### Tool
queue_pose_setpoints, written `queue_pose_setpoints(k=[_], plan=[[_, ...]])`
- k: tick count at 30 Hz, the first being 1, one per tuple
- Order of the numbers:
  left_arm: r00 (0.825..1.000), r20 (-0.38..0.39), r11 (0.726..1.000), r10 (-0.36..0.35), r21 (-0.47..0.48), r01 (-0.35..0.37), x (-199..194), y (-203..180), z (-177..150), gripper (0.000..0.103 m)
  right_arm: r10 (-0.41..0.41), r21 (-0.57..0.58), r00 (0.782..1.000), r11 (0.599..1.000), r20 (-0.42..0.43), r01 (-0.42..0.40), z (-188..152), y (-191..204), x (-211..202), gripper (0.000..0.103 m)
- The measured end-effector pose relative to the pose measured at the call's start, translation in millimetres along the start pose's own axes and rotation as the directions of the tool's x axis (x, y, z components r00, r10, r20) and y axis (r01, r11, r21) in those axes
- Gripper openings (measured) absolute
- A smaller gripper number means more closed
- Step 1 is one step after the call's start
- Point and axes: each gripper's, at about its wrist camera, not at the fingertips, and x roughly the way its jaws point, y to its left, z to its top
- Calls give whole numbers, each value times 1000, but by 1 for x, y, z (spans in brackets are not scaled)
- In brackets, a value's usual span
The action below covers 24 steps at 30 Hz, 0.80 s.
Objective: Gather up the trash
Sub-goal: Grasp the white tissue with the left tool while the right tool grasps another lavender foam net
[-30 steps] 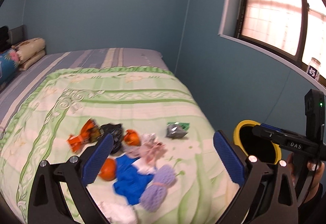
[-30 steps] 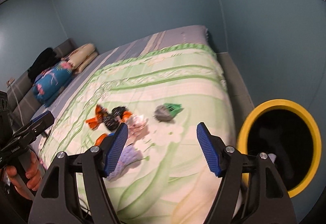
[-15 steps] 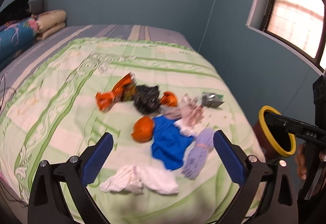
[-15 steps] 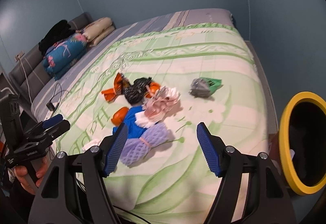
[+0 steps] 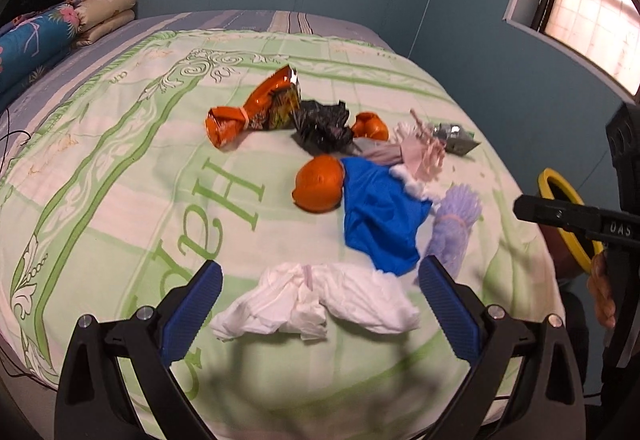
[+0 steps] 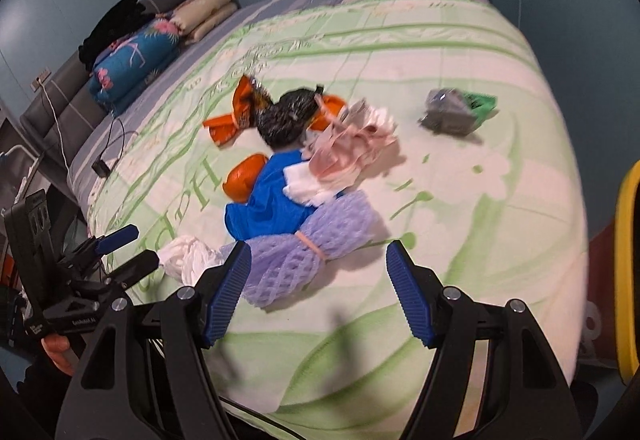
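LEFT WRIST VIEW
Left tool (image 5: 320, 286): spread wide, nothing betw. pads, hangs over near edge of bed (image 5: 100, 176).
White tissue wad (image 5: 316, 304): lies just ahead of tool, betw. the two pads' line. Prob. v. light, soft, crushes flat; pinch at the bunched middle.
Blue cloth/bag (image 5: 380, 216): beyond wad, toward right pad. Limp, thin; take a raised fold, not the flat part.
Orange peel (image 5: 320, 188): ahead, touching blue item's left edge. Curved, semi-stiff, maybe slick inside; grip across rim.
Orange snack bag (image 5: 256, 110): farther ahead, left. Crinkly foil, light, slippery; pinch at twisted waist.
Black bag (image 5: 322, 126): far ahead, centre. Soft film, grab any crest.
Bin, yellow rim (image 5: 570, 216): off right side of tool, beside bed, partly hidden by right tool (image 5: 556, 214).

RIGHT WRIST VIEW
Right tool (image 6: 316, 296): spread, empty.
Purple foam net (image 6: 312, 240): just ahead, its near end by left pad; not touching, as far as seen. Springy, v. light; hold at banded middle.
Pink/white paper (image 6: 352, 152): farther ahead. Flimsy, may tear.
Silver-green wrapper (image 6: 456, 112): far ahead, right, well apart from pile. Slick foil; pinch crumpled body.
Bin rim (image 6: 626, 272): right of tool, cut off by frame.
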Motion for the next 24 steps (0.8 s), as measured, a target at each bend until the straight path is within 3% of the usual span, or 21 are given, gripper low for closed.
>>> queue_pose_setpoints(k=[12, 15, 20, 24], plan=[[998, -67, 1000, -1, -28, -1, 34, 9, -9, 94, 19, 17, 995, 1000, -103, -18, 2, 0, 49, 66], [997, -76, 1000, 2, -16, -3, 39, 8, -12, 85, 12, 8, 993, 1000, -119, -11, 3, -1, 58, 65], [996, -88, 1000, -2, 11, 3, 46, 4, -15, 68, 20, 17, 988, 1000, -156, -17, 2, -3, 72, 50], [995, -95, 999, -10, 36, 14, 50, 0, -16, 56, 35, 35, 985, 999, -171, -29, 2, -6, 79, 45]])
